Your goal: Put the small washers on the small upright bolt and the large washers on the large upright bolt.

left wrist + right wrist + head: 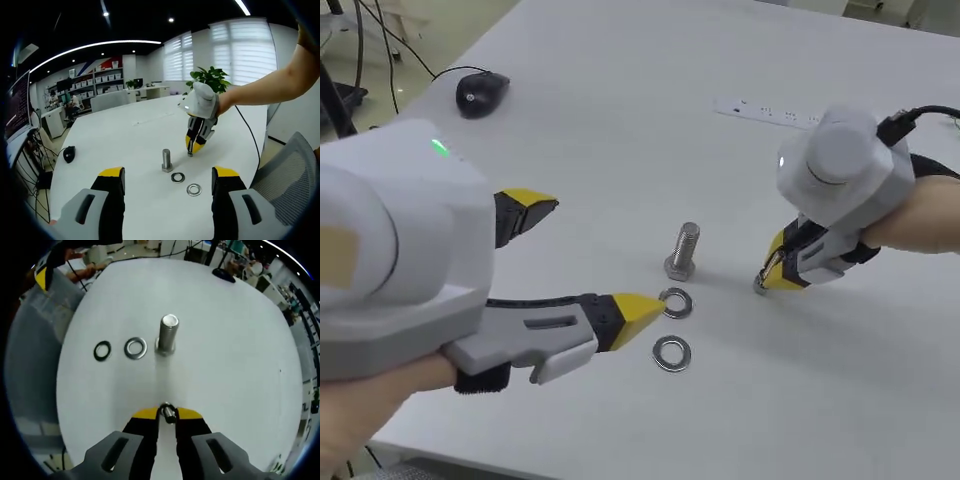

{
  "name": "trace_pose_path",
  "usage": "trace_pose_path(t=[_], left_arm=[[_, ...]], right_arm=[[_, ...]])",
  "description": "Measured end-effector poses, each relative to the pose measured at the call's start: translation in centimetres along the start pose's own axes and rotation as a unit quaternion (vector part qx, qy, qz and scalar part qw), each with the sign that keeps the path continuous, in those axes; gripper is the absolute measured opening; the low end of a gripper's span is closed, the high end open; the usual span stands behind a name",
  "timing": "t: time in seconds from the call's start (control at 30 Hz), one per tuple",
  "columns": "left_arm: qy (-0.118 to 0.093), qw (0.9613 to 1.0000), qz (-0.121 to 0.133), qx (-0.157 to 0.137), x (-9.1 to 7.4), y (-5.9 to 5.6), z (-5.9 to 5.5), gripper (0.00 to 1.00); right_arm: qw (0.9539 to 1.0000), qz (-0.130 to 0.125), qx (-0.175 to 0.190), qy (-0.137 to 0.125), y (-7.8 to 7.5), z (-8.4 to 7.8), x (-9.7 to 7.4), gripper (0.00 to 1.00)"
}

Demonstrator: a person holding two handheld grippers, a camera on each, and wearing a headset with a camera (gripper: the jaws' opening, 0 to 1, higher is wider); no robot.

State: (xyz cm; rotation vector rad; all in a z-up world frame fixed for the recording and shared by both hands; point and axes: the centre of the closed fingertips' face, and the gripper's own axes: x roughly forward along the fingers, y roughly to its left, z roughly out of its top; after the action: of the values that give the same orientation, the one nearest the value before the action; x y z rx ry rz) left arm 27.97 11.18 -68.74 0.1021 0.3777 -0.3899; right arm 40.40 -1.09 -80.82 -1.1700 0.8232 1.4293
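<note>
Looking along the right hand-held gripper in its own view, we see its yellow tips drawn almost together on a small metal piece with a ringed top, which stands on the white surface. We cannot tell whether that piece is the small bolt, a washer or both. In the head view it is no more than a speck under the down-pointed tips.

The left gripper view shows the left hand-held gripper with its jaws spread wide and nothing between them. Ahead of it the large bolt stands upright on its head. The first washer lies flat just beside the bolt's base, and the second washer lies flat near the first. Neither washer is on the bolt.

From the head view we add that the left hand-held gripper's lower tip appears just beside the first washer, though contact is unclear. A black mouse and a white power strip lie far across the surface.

The left gripper view alone opens onto the room, with its window blinds, a potted plant, shelving, ceiling lights and a grey mesh chair.
</note>
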Motion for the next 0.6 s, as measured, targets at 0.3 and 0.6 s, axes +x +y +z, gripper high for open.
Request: trace_pose_path(t=[0.3,0.6], left_arm=[[0.001,1.0,0.0,-0.001,0.1,0.0,0.0,0.7],[-0.005,1.0,-0.001,0.004,-0.1,-0.1,0.5,0.7]], right_arm=[[1.0,0.003,0.001,-0.008,-0.1,-0.1,0.1,0.13],[0.9988,-0.004,0.032,-0.036,0.4,0.3,-2.4,0.18]])
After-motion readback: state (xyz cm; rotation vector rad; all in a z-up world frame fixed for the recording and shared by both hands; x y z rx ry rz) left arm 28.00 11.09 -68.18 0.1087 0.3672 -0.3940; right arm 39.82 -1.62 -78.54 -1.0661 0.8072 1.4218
